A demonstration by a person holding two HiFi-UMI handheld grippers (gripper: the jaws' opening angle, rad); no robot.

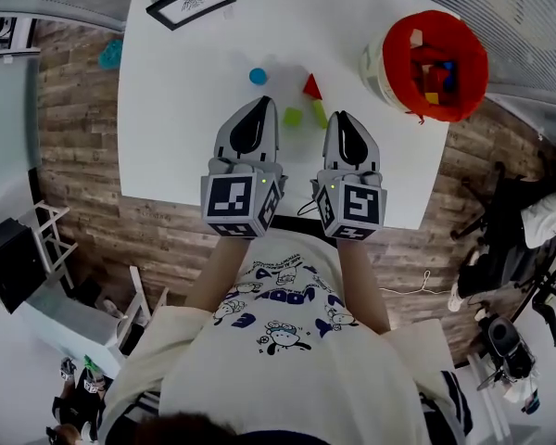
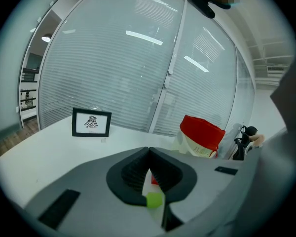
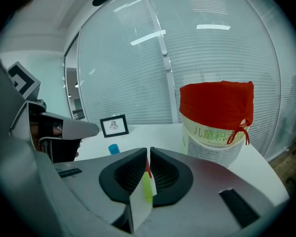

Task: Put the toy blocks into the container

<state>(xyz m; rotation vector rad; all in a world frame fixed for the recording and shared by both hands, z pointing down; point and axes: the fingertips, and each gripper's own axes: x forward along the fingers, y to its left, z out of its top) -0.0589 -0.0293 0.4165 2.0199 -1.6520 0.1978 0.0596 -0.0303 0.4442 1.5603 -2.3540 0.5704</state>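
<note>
**Operator:** Head view. Where does everything lie?

**Spotter:** The container (image 1: 435,54) is at the table's (image 1: 167,128) far right, with several blocks already inside. Four are out, all left of it. The blue block (image 1: 258,76) is farthest from it and the red cone (image 1: 312,86) is closer. The green cube (image 1: 293,117) and lime bar (image 1: 320,114) sit side by side near the cone. Your left gripper (image 1: 261,101) and right gripper (image 1: 344,117) flank that green pair with noses toward them, likely lining up a pick.

**Operator:** Left gripper view?

**Spotter:** Jaws clenched tip to tip, nothing gripped. The green cube shows through the gap beneath, left of the container.

**Operator:** Right gripper view?

**Spotter:** Jaws drawn to a thin slit, empty. The lime bar and red cone line up in it, left of the container. You'd have to spread them before taking either.
</note>
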